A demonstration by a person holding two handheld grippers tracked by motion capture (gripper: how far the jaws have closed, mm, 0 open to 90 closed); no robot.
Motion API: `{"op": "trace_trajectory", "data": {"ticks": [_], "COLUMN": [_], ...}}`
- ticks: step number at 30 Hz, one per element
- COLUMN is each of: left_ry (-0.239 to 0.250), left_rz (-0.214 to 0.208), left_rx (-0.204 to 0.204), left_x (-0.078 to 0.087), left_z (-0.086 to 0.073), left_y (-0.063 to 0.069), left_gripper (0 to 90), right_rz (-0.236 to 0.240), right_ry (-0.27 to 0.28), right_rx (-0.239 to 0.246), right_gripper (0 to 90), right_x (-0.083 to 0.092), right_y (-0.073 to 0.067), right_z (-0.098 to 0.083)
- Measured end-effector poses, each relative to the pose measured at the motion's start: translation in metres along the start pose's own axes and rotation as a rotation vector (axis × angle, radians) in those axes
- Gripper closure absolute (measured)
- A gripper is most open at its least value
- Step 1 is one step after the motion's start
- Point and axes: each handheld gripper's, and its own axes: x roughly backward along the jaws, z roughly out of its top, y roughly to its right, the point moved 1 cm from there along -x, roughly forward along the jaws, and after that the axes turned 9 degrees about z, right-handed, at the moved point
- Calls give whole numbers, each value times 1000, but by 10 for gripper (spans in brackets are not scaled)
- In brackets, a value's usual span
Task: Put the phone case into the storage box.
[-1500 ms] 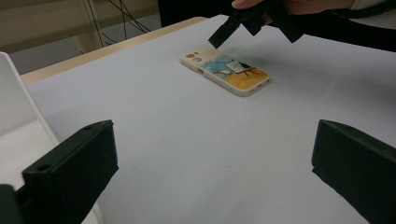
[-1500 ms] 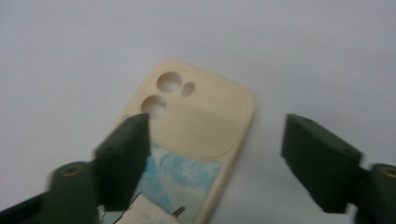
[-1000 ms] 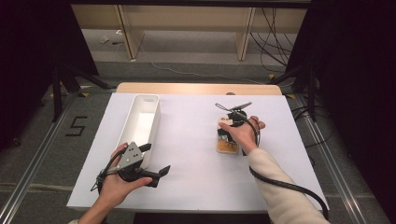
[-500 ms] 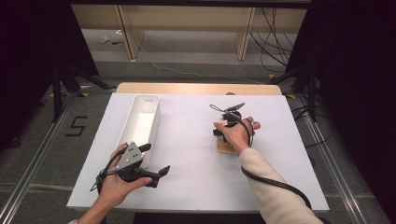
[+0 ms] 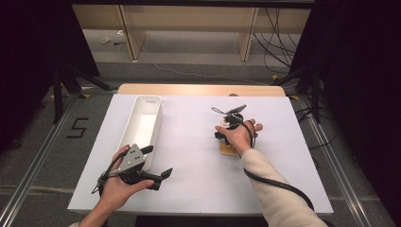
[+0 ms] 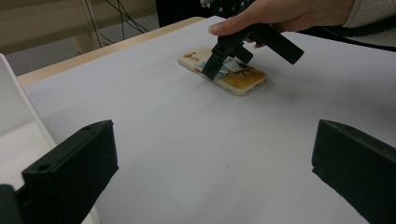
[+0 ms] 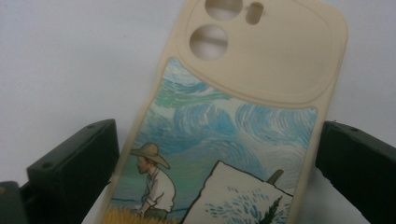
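Note:
A cream phone case (image 5: 230,150) printed with a painted field scene lies flat on the white table (image 5: 189,142), right of centre. My right gripper (image 5: 226,138) points down over it, open. In the right gripper view the case (image 7: 233,130) sits between the two jaws of that gripper (image 7: 219,140), its long edges close to both pads. The left gripper view shows the case (image 6: 229,77) with the right gripper (image 6: 252,63) tilted above it. My left gripper (image 5: 158,161) rests open near the front left, with nothing between the jaws (image 6: 215,154).
A long white bin (image 5: 147,98) stands on the table's left side, just beyond my left gripper, and shows at the left edge of the left gripper view (image 6: 14,121). A black cable (image 5: 274,182) trails along the right forearm. A wooden strip (image 5: 198,89) edges the far side.
The right hand has shifted slightly left and settled its gripper over the phone case. The left gripper has not moved.

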Motion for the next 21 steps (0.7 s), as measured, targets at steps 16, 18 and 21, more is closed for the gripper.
{"op": "trace_trajectory", "data": {"ticks": [16,18,21], "left_ry": [-1,-2,-1], "left_rz": [-1,-2,-3], "left_rx": [-3,-3,-2], "left_x": [0,0,0], "left_z": [0,0,0], "left_y": [0,0,1], "left_gripper": [0,0,0], "right_rz": [-37,-39,-43], "right_ry": [-25,-27,-30], "right_rx": [-48,-53,-60], "right_gripper": [3,5,9], "right_x": [-5,-5,-5], "right_y": [-2,-3,-3], "right_z": [2,3,3]}}
